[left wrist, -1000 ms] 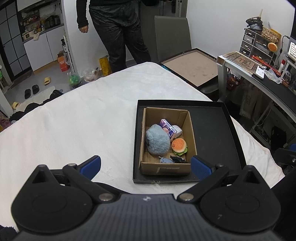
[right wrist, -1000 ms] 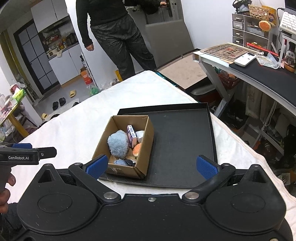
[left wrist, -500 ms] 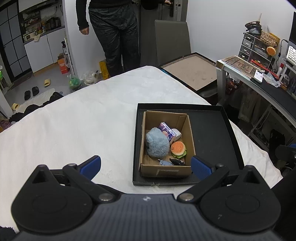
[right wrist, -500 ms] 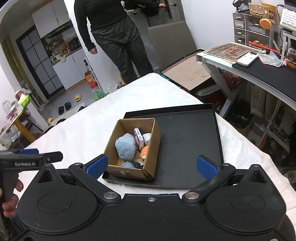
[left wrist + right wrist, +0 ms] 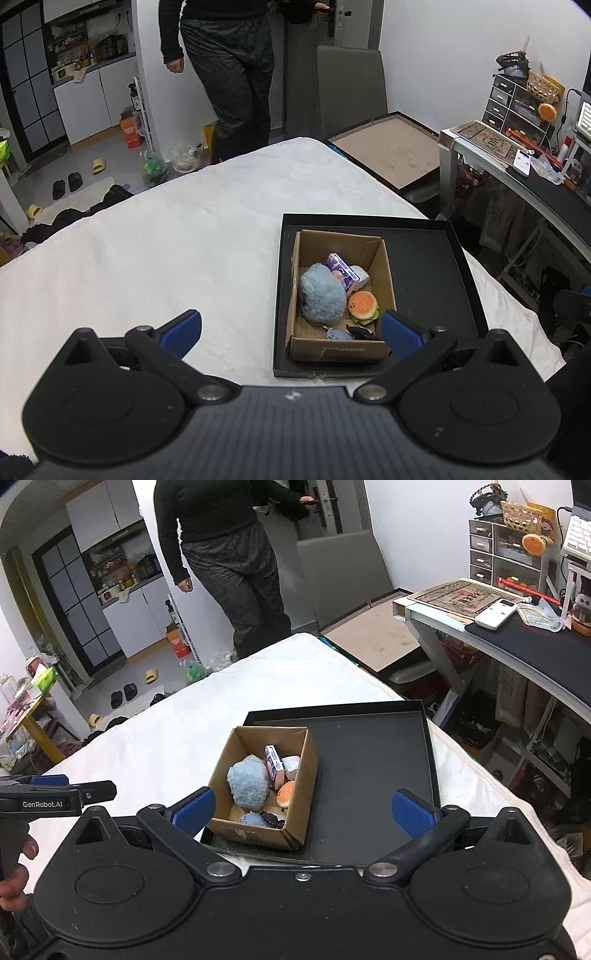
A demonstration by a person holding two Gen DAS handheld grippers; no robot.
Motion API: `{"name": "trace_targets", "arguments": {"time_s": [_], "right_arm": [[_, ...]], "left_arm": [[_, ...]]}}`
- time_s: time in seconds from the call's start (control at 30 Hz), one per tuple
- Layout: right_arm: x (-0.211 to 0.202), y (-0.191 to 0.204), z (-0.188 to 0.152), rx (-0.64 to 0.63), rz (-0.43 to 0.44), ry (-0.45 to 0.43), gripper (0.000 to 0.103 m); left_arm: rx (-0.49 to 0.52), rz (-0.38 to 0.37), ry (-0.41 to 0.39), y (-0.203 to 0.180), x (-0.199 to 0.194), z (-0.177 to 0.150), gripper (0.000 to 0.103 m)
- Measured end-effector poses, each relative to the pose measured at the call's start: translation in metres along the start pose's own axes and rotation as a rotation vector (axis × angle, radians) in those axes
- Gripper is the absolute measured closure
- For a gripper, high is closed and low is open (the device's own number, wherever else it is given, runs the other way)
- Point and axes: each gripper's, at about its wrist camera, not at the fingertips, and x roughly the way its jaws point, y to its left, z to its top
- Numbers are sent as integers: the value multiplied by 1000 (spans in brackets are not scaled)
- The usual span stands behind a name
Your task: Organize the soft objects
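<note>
Since the soft toys sat packed in the box (image 5: pixel 334 291), both grippers hung back, released and empty. Box sat in the tray's (image 5: pixel 428 280) 9 o'clock half, leaving the 3 o'clock half bare, probably the sorting space. Inside: blue plush (image 5: pixel 320 295) at centre, burger (image 5: pixel 363 303) at its 3 o'clock, purple pack (image 5: pixel 341 266) at 1 o'clock, small dark toy (image 5: pixel 360 332) at 5 o'clock by the near wall. Left gripper (image 5: pixel 291 328) hovered short of the box's near wall, jaws wide apart. Right gripper (image 5: pixel 301 808) was likewise spread and straddled the box in its view. Tray lay on the white cover (image 5: pixel 166 258). A person (image 5: pixel 225 554) stood at 12 o'clock, well apart.
</note>
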Motion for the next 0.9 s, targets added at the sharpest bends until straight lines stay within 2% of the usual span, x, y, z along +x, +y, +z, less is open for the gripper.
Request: {"name": "trace_targets", "arguments": {"time_s": [0.9], "right_arm": [[9,0,-2,-9,-21,50,0]], "left_arm": [[16,-4,13,-4,6,4,1]]}}
